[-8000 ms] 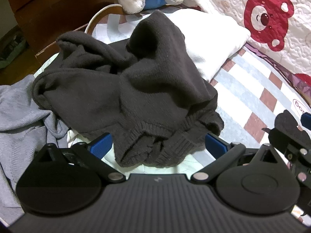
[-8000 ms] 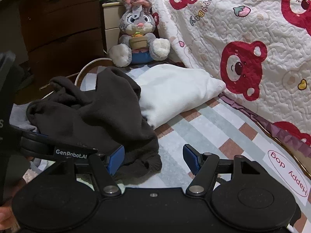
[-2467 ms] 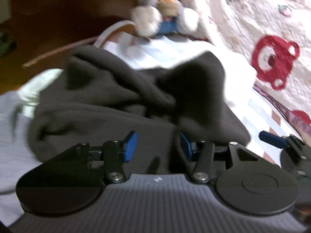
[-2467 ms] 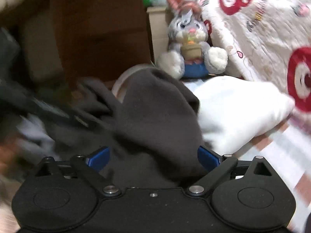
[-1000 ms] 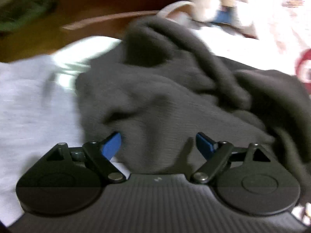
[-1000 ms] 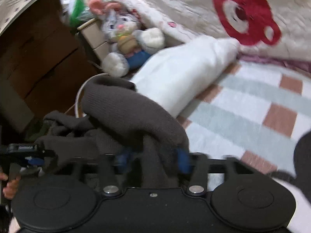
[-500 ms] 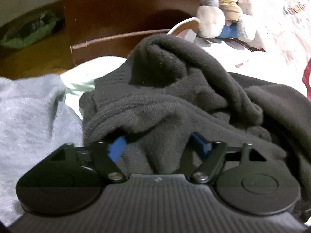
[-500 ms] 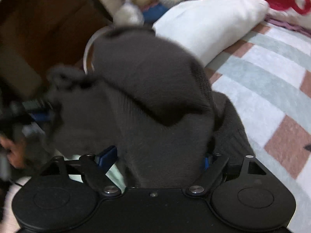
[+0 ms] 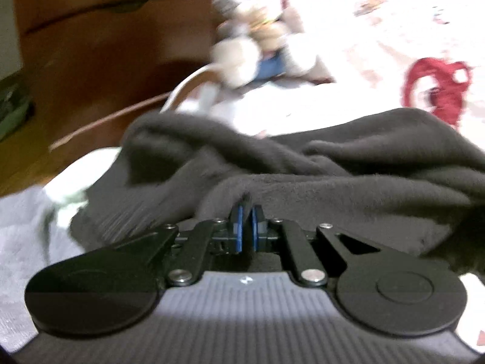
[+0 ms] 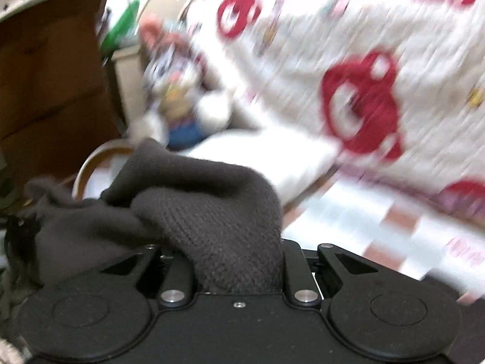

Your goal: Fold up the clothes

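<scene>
A dark grey knitted sweater (image 9: pixel 318 176) lies crumpled across the bed. In the left wrist view my left gripper (image 9: pixel 246 221) is shut, its blue pads (image 9: pixel 239 227) pinching a fold of the sweater's near edge. In the right wrist view the sweater (image 10: pixel 212 209) is bunched over my right gripper (image 10: pixel 238 248) and hides the fingertips. The finger links are drawn close together, so this gripper is shut on the knit. Both views are blurred by motion.
A light grey garment (image 9: pixel 18 233) and a pale cloth (image 9: pixel 69 182) lie at the left. A white pillow (image 10: pixel 266 154), a plush rabbit (image 10: pixel 175 91) and a red-bear quilt (image 10: pixel 363 97) lie behind. The checked sheet (image 10: pixel 379 224) shows at right; wooden drawers (image 9: pixel 106 36) stand beyond.
Both grippers were open around the sweater half a second ago and have closed on it. The sweater has been pulled up, and both cameras are moving.
</scene>
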The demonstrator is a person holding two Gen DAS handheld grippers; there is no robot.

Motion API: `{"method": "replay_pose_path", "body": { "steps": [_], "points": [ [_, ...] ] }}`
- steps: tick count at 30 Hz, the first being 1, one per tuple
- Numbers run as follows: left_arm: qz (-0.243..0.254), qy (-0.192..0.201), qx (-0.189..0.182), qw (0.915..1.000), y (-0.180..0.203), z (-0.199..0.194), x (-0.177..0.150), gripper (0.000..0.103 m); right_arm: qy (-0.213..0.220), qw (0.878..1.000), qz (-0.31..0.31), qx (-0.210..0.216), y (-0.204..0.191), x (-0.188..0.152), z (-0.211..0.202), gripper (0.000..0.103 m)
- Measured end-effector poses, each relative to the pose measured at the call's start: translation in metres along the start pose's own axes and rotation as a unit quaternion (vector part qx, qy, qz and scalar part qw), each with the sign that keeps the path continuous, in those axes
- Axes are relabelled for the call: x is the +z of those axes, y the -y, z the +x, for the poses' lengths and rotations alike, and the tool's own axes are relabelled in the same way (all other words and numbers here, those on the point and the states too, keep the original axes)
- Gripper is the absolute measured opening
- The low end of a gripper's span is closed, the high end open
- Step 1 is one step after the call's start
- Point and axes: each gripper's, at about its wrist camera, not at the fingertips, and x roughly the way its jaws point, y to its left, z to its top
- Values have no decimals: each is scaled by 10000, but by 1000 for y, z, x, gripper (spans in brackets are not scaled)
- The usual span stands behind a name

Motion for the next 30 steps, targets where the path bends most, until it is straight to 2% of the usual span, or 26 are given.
{"method": "replay_pose_path", "body": {
  "steps": [3,6,9,13,17,19,21,23,24,25,26,28,29,30],
  "points": [
    [98,-1,-576,9983,31,-7,5,6,448,9983,25,-377,22,17,-30,18],
    [85,-301,-1304,9910,68,1,4,6,776,9937,35,-813,46,28,-63,16],
    [167,-697,-1946,9783,117,18,-1,6,973,9867,-91,-1302,76,41,-90,13],
    [914,-797,-2465,9615,203,30,-5,6,1040,9718,37,-2117,132,55,-136,13],
    [1677,-780,-2977,9366,286,31,-7,6,1025,9490,324,-2963,192,66,-187,13],
    [2136,-619,-3040,9263,324,28,-15,6,968,9350,484,-3378,222,68,-213,13],
    [2448,-663,-3143,9148,352,32,-26,6,764,9154,705,-3889,255,59,-238,13],
    [2687,-770,-3245,9036,374,37,-39,6,473,8885,831,-4487,290,43,-257,15],
    [2764,-843,-3282,8993,380,39,-46,7,289,8709,849,-4832,309,32,-263,20],
    [2812,-926,-3299,8964,383,42,-55,8,50,8532,906,-5136,330,17,-266,37],
    [2806,-1030,-3317,8948,382,47,-63,8,-427,8380,1098,-5327,359,-2,-265,46],
    [2757,-1266,-3355,8919,378,57,-77,12,-1193,8101,1702,-5482,408,-49,-272,48],
    [2760,-1381,-3357,8900,377,62,-84,18,-1457,8008,2001,-5454,425,-73,-278,47],
    [2777,-1488,-3357,8877,376,67,-90,25,-1529,7934,2211,-5462,431,-93,-285,47]
  ]
}}
